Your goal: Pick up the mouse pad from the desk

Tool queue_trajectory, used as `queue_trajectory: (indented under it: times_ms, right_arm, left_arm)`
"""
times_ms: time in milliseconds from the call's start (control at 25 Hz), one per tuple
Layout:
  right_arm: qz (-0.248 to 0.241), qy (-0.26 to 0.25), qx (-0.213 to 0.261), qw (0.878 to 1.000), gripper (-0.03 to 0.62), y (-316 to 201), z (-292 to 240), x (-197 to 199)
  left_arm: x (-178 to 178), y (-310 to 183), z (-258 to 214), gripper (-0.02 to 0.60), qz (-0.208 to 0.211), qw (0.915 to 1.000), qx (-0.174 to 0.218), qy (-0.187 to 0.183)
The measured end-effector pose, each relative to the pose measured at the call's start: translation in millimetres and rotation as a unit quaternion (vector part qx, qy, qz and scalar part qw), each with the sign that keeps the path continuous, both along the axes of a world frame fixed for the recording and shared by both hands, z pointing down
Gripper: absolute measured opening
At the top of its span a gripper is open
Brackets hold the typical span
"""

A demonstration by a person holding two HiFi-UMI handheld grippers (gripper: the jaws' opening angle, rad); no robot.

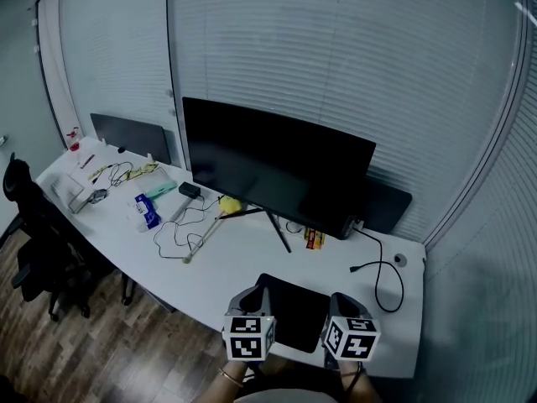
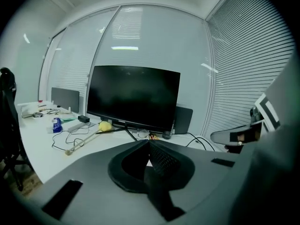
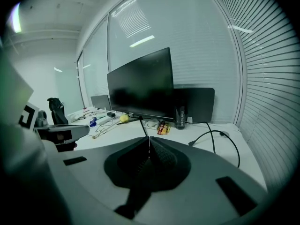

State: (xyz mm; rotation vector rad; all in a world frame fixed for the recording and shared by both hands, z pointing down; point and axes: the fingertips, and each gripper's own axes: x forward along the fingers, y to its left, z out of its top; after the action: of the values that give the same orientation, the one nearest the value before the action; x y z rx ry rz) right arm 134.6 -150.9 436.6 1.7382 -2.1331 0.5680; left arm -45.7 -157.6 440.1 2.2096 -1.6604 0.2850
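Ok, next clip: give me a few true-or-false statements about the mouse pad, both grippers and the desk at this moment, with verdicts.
1. In the head view, the mouse pad lies flat on the desk between the two grippers. True.
2. The left gripper has its jaws wide open. False: they are together with nothing between them.
3. The monitor has a dark screen. True.
4. The right gripper is holding the mouse pad. False: its jaws are shut and empty, and the pad lies on the desk.
5. The black office chair stands at the desk's right end. False: in the head view it is at the left end.
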Motion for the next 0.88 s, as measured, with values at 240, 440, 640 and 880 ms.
queue_trajectory:
  times_ms: [240,440,640,880]
  right_arm:
    - [0.011,0.005,0.001,1.0,0.034,-35.6,-0.6,-15.5]
    - [0.025,0.004,0.001,1.0,0.034,-62.2,0.9,-28.6]
    - [0.039,0.004,-0.014,0.999,0.034,-70.9,12.1,-32.7]
    - [0.037,0.006,-0.033,0.999,0.034,-78.2,23.8,-30.0]
  left_arm:
    - [-13.8,-39.8,3.6,0.017,0.015,0.9999,-0.003,0.001]
    - [-28.0,-70.2,4.6,0.017,0.026,0.9996,-0.006,-0.001]
    - [-31.8,-86.5,16.5,0.017,0.043,0.9989,-0.018,-0.008]
    - [-29.4,-88.2,31.6,0.017,0.042,0.9983,-0.039,-0.011]
